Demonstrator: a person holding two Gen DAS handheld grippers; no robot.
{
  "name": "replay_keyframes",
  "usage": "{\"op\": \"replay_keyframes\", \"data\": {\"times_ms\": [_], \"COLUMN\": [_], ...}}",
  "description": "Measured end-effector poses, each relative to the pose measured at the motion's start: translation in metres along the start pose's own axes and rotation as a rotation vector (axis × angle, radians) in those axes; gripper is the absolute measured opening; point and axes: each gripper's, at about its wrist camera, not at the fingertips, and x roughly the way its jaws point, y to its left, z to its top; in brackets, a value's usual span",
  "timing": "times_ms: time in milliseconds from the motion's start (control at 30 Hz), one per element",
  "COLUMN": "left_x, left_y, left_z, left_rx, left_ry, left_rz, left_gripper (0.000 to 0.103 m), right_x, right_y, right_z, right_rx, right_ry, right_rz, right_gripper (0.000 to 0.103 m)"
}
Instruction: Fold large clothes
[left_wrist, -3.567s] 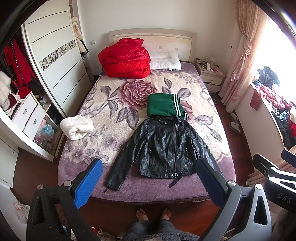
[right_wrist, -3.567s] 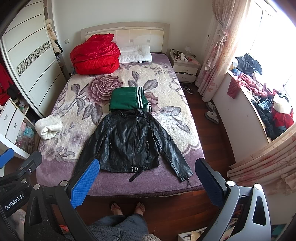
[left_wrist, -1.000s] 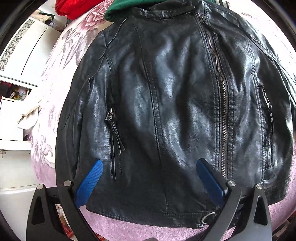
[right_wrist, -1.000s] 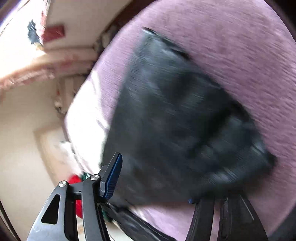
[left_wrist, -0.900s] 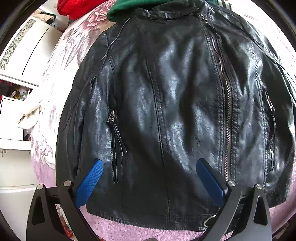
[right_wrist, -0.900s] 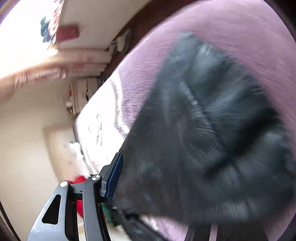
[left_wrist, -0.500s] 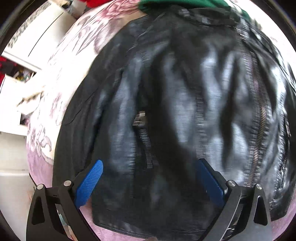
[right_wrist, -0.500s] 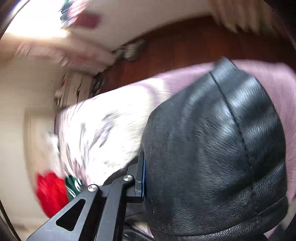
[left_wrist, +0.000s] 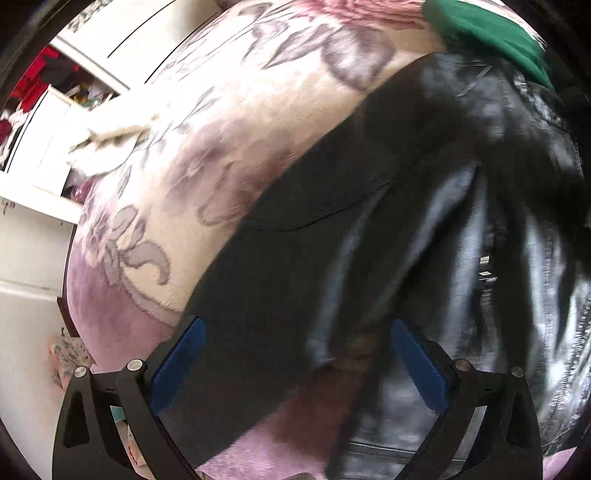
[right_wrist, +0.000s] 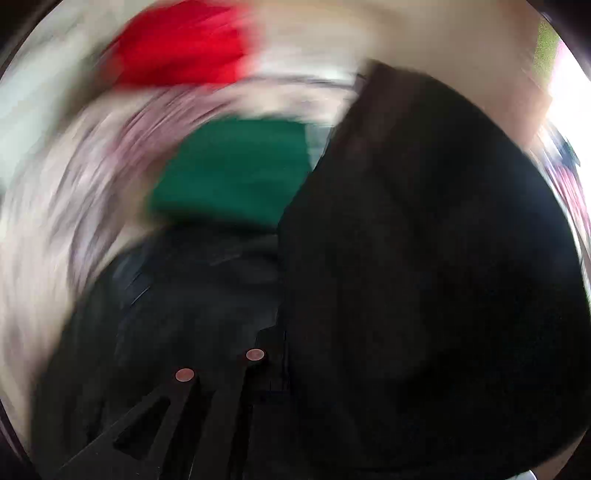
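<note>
A black leather jacket (left_wrist: 424, 229) lies front up on the floral bed cover (left_wrist: 221, 122). My left gripper (left_wrist: 299, 354) is open, its blue pads (left_wrist: 177, 354) on either side of the jacket's left sleeve (left_wrist: 280, 266) near the hem. In the blurred right wrist view my right gripper (right_wrist: 284, 369) is shut on the jacket's right sleeve (right_wrist: 424, 258), which hangs lifted in front of the lens above the jacket body (right_wrist: 192, 295). Its right finger is hidden by the sleeve.
A folded green garment (left_wrist: 487, 33) lies just beyond the jacket's collar; it also shows in the right wrist view (right_wrist: 236, 173). A red quilt (right_wrist: 184, 51) sits at the headboard. A white cloth (left_wrist: 110, 144) lies at the bed's left edge beside the wardrobe (left_wrist: 33, 155).
My right gripper closed on the right sleeve, lifted it off the bed and swung it over the jacket. My left gripper moved left from the jacket's body to its left sleeve.
</note>
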Motion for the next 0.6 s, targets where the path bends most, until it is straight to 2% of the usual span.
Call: {"op": "replay_keyframes", "data": {"times_ms": [100, 167, 233, 267, 333, 367, 400, 433, 533, 600], "left_x": [0.011, 0.014, 0.015, 0.015, 0.010, 0.007, 0.004, 0.000, -0.014, -0.023], "left_y": [0.012, 0.020, 0.023, 0.025, 0.023, 0.023, 0.022, 0.020, 0.009, 0.000], "left_z": [-0.004, -0.009, -0.012, -0.012, -0.012, -0.011, -0.009, -0.008, -0.005, -0.002], "left_rx": [-0.014, -0.015, -0.007, 0.001, 0.006, 0.008, 0.008, 0.008, 0.020, 0.034], "left_ry": [0.031, 0.043, 0.042, 0.037, 0.032, 0.030, 0.030, 0.028, 0.006, -0.018], "left_rz": [-0.008, -0.018, -0.021, -0.019, -0.017, -0.020, -0.023, -0.026, -0.019, -0.008], "left_gripper": [0.103, 0.103, 0.103, 0.103, 0.103, 0.103, 0.103, 0.103, 0.103, 0.103], "right_x": [0.039, 0.055, 0.062, 0.060, 0.056, 0.048, 0.040, 0.029, 0.004, -0.014], "right_y": [0.110, 0.144, 0.158, 0.157, 0.144, 0.132, 0.121, 0.105, 0.072, 0.041], "right_z": [-0.011, -0.016, -0.016, -0.012, 0.001, 0.006, 0.009, 0.012, 0.014, -0.011], "right_rx": [-0.239, -0.300, -0.312, -0.290, -0.212, -0.156, -0.121, -0.096, -0.038, -0.038], "right_ry": [0.105, 0.154, 0.188, 0.198, 0.263, 0.293, 0.295, 0.281, 0.269, 0.263], "right_rz": [0.035, 0.045, 0.028, 0.047, 0.139, 0.196, 0.206, 0.182, 0.155, 0.122], "right_gripper": [0.005, 0.005, 0.009, 0.011, 0.028, 0.053, 0.071, 0.074, 0.075, 0.075]}}
